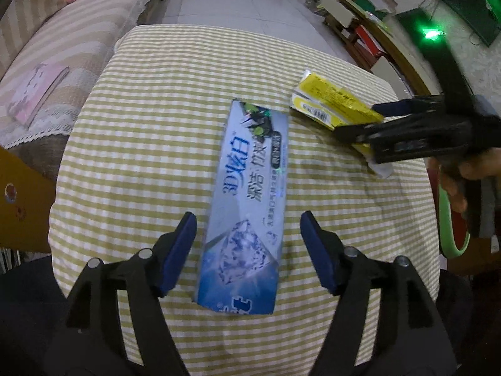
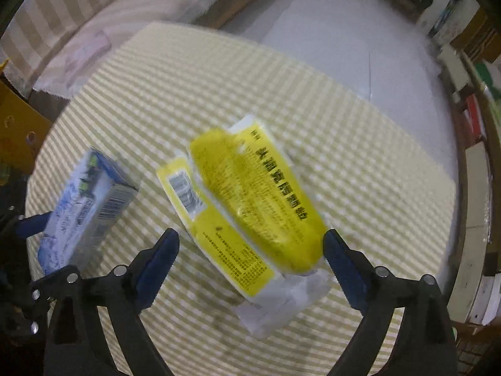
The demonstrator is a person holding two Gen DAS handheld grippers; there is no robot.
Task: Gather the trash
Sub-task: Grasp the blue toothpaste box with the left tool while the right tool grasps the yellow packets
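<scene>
A blue toothpaste box [image 1: 247, 206] lies lengthwise on the table with the yellow-and-white striped cloth [image 1: 141, 144]. My left gripper [image 1: 247, 235] hangs over its near half, open, one pad on each side with a thin gap to the box. A crumpled yellow packet [image 2: 250, 200] with a white torn end lies to the right of the box [image 2: 84, 206]. My right gripper [image 2: 250, 250] points down over it, open, its blue pads clear of both sides. The left wrist view shows that gripper [image 1: 357, 120] reaching onto the packet [image 1: 325, 103] from the right.
A striped sofa [image 1: 62, 47] with a pink book [image 1: 37, 91] runs along the left. Low shelves with boxes [image 1: 369, 40] line the right. A green-rimmed object [image 1: 447, 219] sits by the table's right edge, below a hand [image 1: 454, 185]. Tiled floor [image 1: 238, 3] lies beyond.
</scene>
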